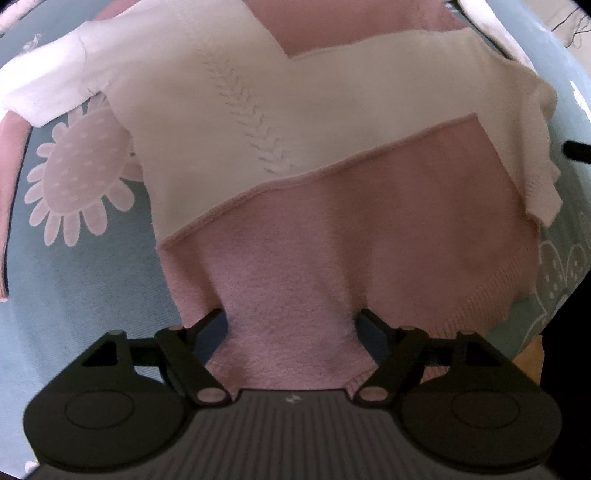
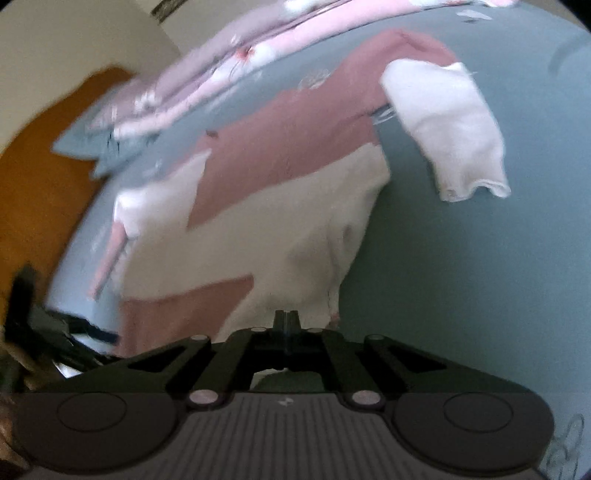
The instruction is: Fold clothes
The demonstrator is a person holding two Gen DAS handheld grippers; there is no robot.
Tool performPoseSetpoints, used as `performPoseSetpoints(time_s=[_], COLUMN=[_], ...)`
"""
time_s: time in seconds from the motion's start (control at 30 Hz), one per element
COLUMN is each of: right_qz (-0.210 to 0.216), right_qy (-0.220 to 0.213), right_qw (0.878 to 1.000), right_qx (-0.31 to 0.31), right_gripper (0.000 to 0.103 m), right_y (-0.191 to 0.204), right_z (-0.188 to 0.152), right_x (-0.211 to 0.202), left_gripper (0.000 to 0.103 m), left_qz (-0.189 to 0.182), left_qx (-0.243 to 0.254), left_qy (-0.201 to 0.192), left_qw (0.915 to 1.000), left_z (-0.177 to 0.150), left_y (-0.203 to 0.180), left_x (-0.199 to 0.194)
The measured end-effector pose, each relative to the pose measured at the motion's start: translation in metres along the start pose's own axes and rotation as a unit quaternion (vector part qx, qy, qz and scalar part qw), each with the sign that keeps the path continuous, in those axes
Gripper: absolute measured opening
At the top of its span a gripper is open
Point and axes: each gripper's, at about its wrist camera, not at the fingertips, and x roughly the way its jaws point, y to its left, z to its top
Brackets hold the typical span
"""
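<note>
A pink and white knitted sweater (image 1: 288,155) lay spread on a blue-grey bedsheet (image 1: 92,280) printed with pale flowers (image 1: 79,177). In the left wrist view, the left gripper (image 1: 290,321) pointed down over the sweater's pink lower part, its two fingers standing wide apart with a raised ridge of pink knit between them; the fingertips sat against the sides of that ridge, but whether they pressed it could not be told. A white band with a herringbone stitch crossed the sweater diagonally above the pink part, and a white sleeve (image 1: 48,92) reached out at the upper left over the sheet. The ribbed hem (image 1: 491,299) of the pink part lay at the lower right, near the sheet's edge. In the right wrist view, which was blurred, the right gripper (image 2: 285,319) had its fingers closed tight together, meeting just at the near white edge of the sweater (image 2: 280,206); whether any cloth was caught between them could not be told. Beyond it the sweater stretched away across the sheet, pink and white panels alternating, with one white sleeve cuff (image 2: 450,129) lying at the upper right. A folded pink floral cloth (image 2: 207,74) lay at the far side of the bed, beside an orange-brown surface (image 2: 44,155) and a pale wall (image 2: 74,33). The left gripper (image 2: 55,328) showed dark at the left edge of this view.
</note>
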Motion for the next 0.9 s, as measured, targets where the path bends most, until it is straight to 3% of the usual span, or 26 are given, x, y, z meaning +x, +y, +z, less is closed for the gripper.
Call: performPoseSetpoints(time_s=[0.17,0.33,0.4,0.43,0.47,0.6,0.83,0.9], right_qz=[-0.021,0.005,-0.002,0.0,0.005,-0.007,-0.038,-0.057], right_qy=[-0.007,0.006,0.018,0.015,0.021,0.013,-0.026,-0.019], right_qw=[1.0,0.999,0.998,0.998,0.998,0.998,0.996,0.995], right_qx=[0.002,0.043,0.056,0.054,0.059,0.056,0.078,0.077], right_gripper=[0.016,0.046,0.043,0.023,0.012,0.01,0.01,0.01], right_y=[-0.011,-0.022,-0.026,-0.025,-0.025,-0.02,-0.03,-0.032], right_z=[0.001,-0.002,-0.006,-0.008,-0.008,-0.017,-0.028,-0.03], right_x=[-0.011,0.022,0.036,0.038,0.039,0.021,-0.052,-0.061], left_gripper=[0.078,0.078,0.078,0.078,0.078,0.078,0.079,0.079], left_qz=[0.0,0.0,-0.001,-0.001,-0.001,-0.001,-0.001,0.0], left_qx=[-0.002,-0.004,-0.004,-0.004,-0.003,-0.002,-0.001,-0.001], left_qy=[-0.003,-0.003,-0.002,-0.001,0.0,0.004,0.002,0.002], left_qw=[1.0,1.0,1.0,1.0,1.0,1.0,1.0,1.0], left_z=[-0.002,-0.002,-0.002,-0.002,-0.002,0.0,-0.001,0.0], left_y=[0.002,0.004,0.005,0.005,0.005,0.007,0.011,0.012], left_x=[-0.001,-0.003,-0.003,-0.004,-0.004,-0.005,-0.007,-0.007])
